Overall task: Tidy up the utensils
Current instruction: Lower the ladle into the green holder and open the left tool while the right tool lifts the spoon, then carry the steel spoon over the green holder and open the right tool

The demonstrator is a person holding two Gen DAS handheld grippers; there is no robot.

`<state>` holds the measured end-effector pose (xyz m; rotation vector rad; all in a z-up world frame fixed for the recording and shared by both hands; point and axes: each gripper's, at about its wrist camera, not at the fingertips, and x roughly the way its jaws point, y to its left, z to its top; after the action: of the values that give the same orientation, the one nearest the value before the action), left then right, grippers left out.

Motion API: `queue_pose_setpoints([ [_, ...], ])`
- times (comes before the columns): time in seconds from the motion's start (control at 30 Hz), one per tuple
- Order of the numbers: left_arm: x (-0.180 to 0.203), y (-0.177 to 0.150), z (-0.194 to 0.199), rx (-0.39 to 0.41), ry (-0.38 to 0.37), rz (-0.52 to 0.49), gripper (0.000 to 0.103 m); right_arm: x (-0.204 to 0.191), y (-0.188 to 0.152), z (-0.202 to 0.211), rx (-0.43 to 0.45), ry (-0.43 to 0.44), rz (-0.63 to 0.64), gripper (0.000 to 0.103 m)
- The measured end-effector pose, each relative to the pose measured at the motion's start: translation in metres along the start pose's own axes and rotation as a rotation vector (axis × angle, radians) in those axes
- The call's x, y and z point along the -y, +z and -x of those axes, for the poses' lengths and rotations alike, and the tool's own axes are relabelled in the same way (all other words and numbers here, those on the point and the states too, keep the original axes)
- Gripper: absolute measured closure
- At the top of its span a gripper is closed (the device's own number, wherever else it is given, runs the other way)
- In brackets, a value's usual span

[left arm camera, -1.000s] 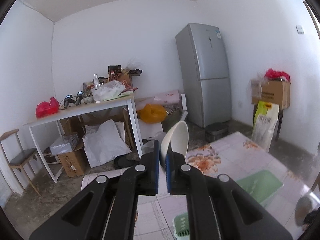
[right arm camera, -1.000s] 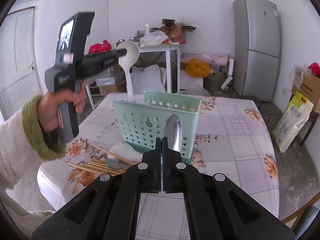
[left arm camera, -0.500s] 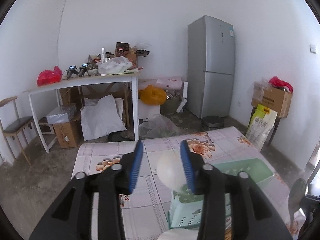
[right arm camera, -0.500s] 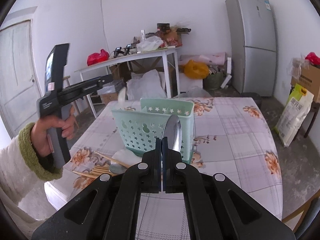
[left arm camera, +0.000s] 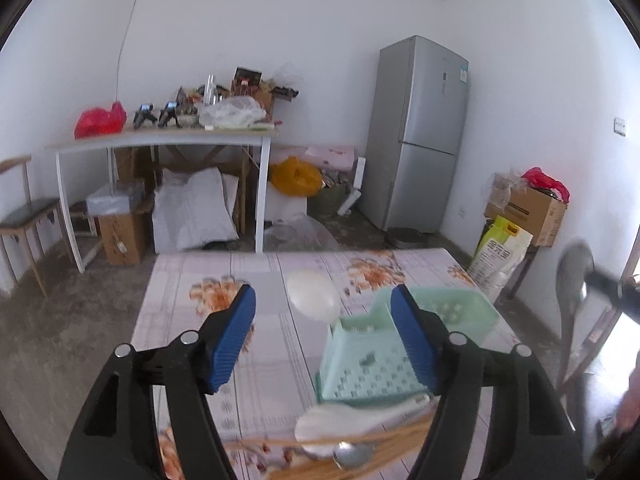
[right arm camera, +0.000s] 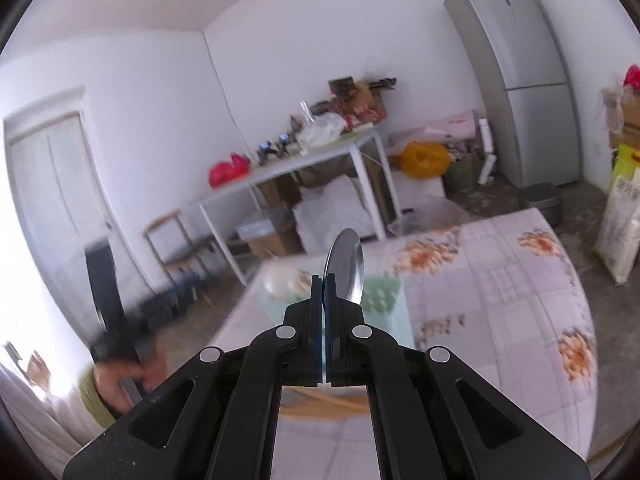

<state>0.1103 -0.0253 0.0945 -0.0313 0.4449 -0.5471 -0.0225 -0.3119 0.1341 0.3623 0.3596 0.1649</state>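
Observation:
In the left wrist view my left gripper [left arm camera: 324,320] has its jaws opening, with nothing pressed between the blue pads [left arm camera: 236,336]. Just beyond them a white ladle [left arm camera: 314,296] stands in the mint-green utensil caddy [left arm camera: 372,364], untouched. A white rice spoon [left arm camera: 352,416], a small metal spoon [left arm camera: 352,454] and chopsticks [left arm camera: 384,438] lie on the table in front of the caddy. My right gripper [right arm camera: 323,280] is shut on a large metal spoon [right arm camera: 346,264], held above the blurred caddy [right arm camera: 384,292]; that spoon [left arm camera: 574,280] also shows at the far right.
The floral tablecloth table [left arm camera: 192,320] carries everything. Behind it stand a white side table [left arm camera: 160,142] with clutter, a grey fridge [left arm camera: 420,132], boxes and bags [left arm camera: 532,208] and a chair [left arm camera: 24,208]. A hand in a green-cuffed sleeve [right arm camera: 116,380] holds the left gripper.
The left gripper let go of the white ladle, which now stands in the caddy, and its jaws spread wide while it drew back. The right gripper rose and rolled with the metal spoon.

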Motion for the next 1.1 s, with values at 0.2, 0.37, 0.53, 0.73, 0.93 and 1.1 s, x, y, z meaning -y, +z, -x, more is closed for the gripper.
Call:
queue_pose_setpoints([
  [0.2, -0.006, -0.019, 0.012, -0.045, -0.032, 0.058, 0.032, 0.011, 0.041, -0.007, 0.05, 0.124, -0.058, 0.103],
  [0.37, -0.012, -0.032, 0.02, -0.06, -0.03, 0.074, 0.03, 0.014, 0.062, -0.023, 0.092, 0.18, -0.072, 0.103],
  [0.53, -0.018, -0.037, 0.022, -0.073, -0.019, 0.091, 0.03, 0.022, 0.072, -0.048, 0.099, 0.241, -0.103, 0.103],
  [0.73, -0.022, -0.037, 0.022, -0.079, -0.014, 0.104, 0.03, 0.028, 0.068, -0.085, 0.087, 0.277, -0.1, 0.103],
  [0.93, -0.026, -0.039, 0.022, -0.084, 0.0, 0.109, 0.03, 0.05, 0.048, -0.117, 0.03, 0.293, -0.148, 0.103],
  [1.1, -0.031, -0.042, 0.018, -0.094, 0.005, 0.122, 0.03, 0.065, 0.025, -0.119, -0.008, 0.303, -0.194, 0.103],
])
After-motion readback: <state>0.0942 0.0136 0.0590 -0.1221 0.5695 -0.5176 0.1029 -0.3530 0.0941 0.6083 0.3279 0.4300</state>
